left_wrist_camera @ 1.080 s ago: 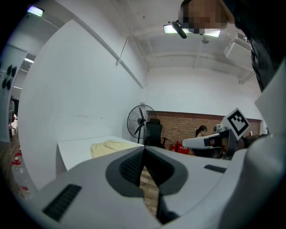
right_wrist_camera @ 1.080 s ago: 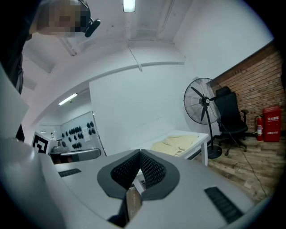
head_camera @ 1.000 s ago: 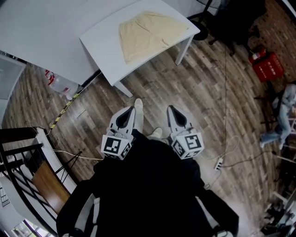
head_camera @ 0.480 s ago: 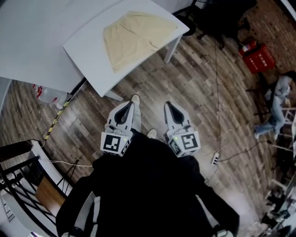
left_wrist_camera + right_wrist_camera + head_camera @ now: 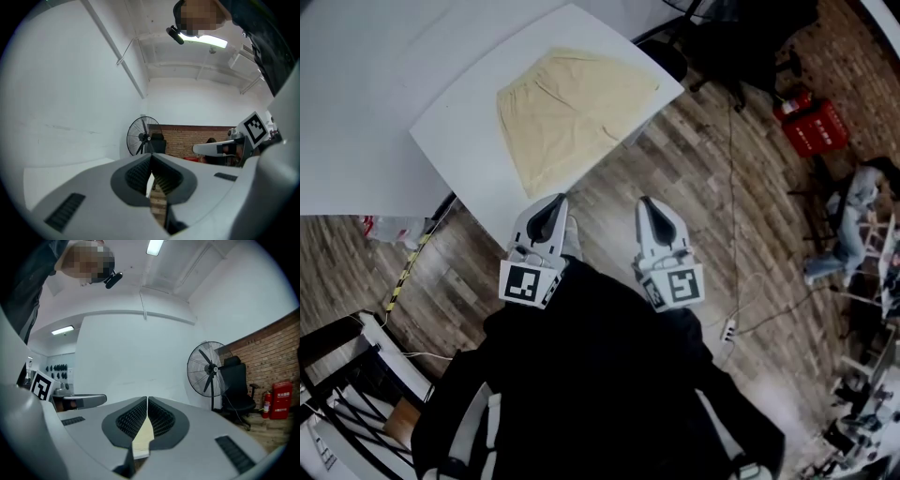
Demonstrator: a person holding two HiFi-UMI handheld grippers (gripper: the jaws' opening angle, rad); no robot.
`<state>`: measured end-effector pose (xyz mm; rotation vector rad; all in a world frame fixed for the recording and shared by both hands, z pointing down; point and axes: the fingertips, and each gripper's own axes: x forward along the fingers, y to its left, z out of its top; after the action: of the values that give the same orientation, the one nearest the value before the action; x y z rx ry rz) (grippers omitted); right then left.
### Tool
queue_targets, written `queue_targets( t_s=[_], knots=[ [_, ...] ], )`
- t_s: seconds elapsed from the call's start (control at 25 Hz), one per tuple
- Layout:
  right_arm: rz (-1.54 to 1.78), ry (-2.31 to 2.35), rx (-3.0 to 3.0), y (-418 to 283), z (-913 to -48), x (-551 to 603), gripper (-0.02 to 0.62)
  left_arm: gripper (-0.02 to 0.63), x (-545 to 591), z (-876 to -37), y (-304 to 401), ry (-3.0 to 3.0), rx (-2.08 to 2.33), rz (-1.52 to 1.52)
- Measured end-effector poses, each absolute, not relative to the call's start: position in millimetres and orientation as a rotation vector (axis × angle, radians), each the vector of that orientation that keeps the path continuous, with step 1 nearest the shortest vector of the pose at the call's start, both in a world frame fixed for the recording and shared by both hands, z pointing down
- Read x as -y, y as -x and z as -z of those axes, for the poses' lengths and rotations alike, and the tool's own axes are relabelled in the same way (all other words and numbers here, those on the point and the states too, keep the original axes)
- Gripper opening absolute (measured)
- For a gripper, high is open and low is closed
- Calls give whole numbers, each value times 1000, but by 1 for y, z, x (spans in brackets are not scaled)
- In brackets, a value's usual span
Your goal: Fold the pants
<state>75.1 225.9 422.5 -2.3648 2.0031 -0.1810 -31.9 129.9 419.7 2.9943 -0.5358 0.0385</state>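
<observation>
Both tongs, left gripper (image 5: 555,204) and right gripper (image 5: 647,206), are closed tight and hold nothing. Since a second ago the table (image 5: 455,150) has come closer, and the pants (image 5: 572,108) lie flat just ahead of the tips, untouched. Folding not started, approach nearly done.

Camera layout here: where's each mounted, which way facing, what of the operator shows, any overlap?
Head view: on the head, steeply down at the table and pants; shows the dark torso, left gripper, right gripper.
Left gripper view: on the left gripper, level along its shut jaws toward fan and brick wall; right gripper at right.
Right gripper view: on the right gripper, level along shut jaws; left gripper at left.
Shared: both gripper views show the fan.
</observation>
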Motion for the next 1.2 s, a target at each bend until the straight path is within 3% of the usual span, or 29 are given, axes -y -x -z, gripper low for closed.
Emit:
queue_targets(
  t_s=[0.48, 1.2],
  knots=[
    [236, 2466, -1986, -121, -427, -108, 6, 3, -29, -423, -22, -2992, 396, -60],
    [175, 2527, -1945, -193, -438, -40, 6, 3, 39, -441, -82, -3023, 398, -120]
  ],
)
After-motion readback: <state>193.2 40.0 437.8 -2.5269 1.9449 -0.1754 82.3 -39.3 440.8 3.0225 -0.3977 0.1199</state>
